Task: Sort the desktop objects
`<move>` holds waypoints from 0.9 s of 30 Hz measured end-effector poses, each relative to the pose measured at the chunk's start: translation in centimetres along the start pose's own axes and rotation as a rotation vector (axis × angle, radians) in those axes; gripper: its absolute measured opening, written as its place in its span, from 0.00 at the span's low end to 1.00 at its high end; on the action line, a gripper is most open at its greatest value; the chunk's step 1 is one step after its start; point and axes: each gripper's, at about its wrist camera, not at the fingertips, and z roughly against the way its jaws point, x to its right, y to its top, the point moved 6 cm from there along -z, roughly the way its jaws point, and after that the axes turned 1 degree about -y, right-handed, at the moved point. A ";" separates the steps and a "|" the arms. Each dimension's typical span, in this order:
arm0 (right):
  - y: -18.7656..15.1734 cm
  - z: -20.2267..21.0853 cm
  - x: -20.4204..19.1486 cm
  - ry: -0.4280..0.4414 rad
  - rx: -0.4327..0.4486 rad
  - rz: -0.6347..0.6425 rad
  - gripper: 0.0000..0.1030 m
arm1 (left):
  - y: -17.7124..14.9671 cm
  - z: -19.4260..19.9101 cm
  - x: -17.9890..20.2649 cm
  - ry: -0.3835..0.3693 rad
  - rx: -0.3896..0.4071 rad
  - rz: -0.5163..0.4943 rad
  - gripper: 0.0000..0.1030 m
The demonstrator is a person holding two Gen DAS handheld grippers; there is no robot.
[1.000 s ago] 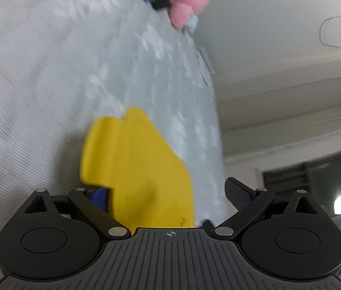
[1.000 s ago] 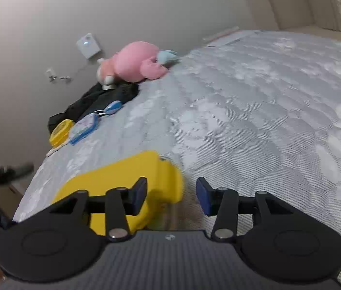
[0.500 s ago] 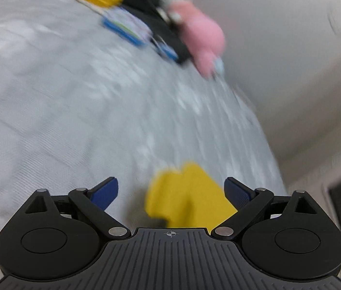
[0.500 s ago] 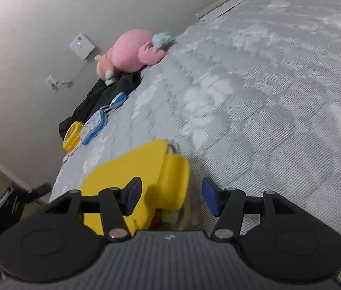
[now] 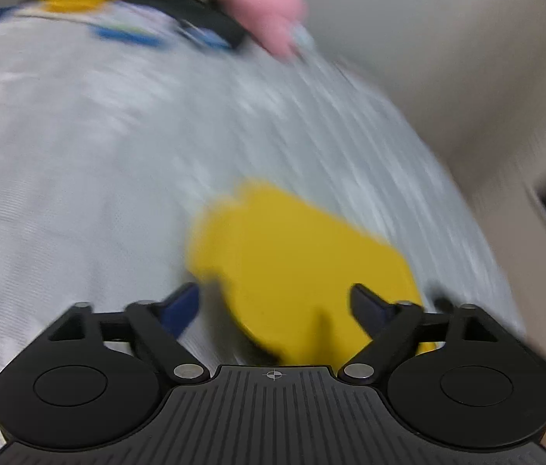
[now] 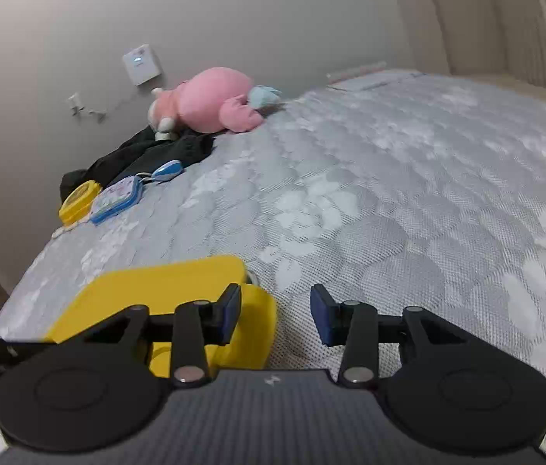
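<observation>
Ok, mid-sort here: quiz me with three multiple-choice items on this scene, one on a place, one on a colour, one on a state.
1. Where does the pink plush toy lie?
A. on the floor
B. on the grey quilted mattress, by the wall
C. between the right claw's pads

2. What colour is the big flat plastic case nearest the cameras?
A. yellow
B. green
C. red

3. How does the right claw stand?
A. shut on the toy
B. shut on nothing
C. open, pads apart

Key: 1 B, it rests at the mattress's far edge beside black cloth; 2 A, yellow in both views; 3 C, mattress shows between the pads, and neither visibly presses the case.
</observation>
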 end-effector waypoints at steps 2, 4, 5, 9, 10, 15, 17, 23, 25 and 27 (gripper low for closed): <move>0.0 0.2 0.5 0.059 -0.017 -0.108 0.60 | 1.3 0.2 -2.6 0.007 0.078 0.151 0.91; -0.5 -0.2 0.7 0.088 -0.062 -0.170 0.60 | 1.6 -1.1 -4.2 -0.042 0.065 0.254 0.91; -0.9 -0.5 0.7 0.087 -0.089 -0.182 0.60 | 1.5 -1.9 -4.6 -0.057 0.047 0.279 0.89; -2.0 -1.2 0.4 0.097 -0.126 -0.185 0.54 | 1.0 -4.0 -4.3 -0.037 0.007 0.225 0.70; -2.0 -1.2 0.1 0.101 -0.117 -0.158 0.47 | 1.1 -4.0 -4.0 -0.040 0.014 0.205 0.63; -1.2 -0.6 -0.7 0.068 -0.053 -0.052 0.47 | 0.9 -2.4 -1.3 -0.054 0.007 0.071 0.52; -0.9 -0.6 -0.2 0.057 -0.044 -0.066 0.47 | 0.3 -2.2 -0.6 -0.062 -0.029 0.051 0.52; -1.0 -0.6 0.5 0.018 -0.061 -0.061 0.47 | -2.0 -2.0 0.1 0.014 -0.118 -0.012 0.60; -1.2 -0.6 -0.6 -0.002 -0.047 0.029 0.49 | -1.9 -1.7 0.0 0.034 -0.093 -0.023 0.64; -1.5 -0.8 -1.5 -0.025 -0.033 0.135 0.50 | -1.5 -1.7 -0.3 0.054 -0.038 -0.032 0.69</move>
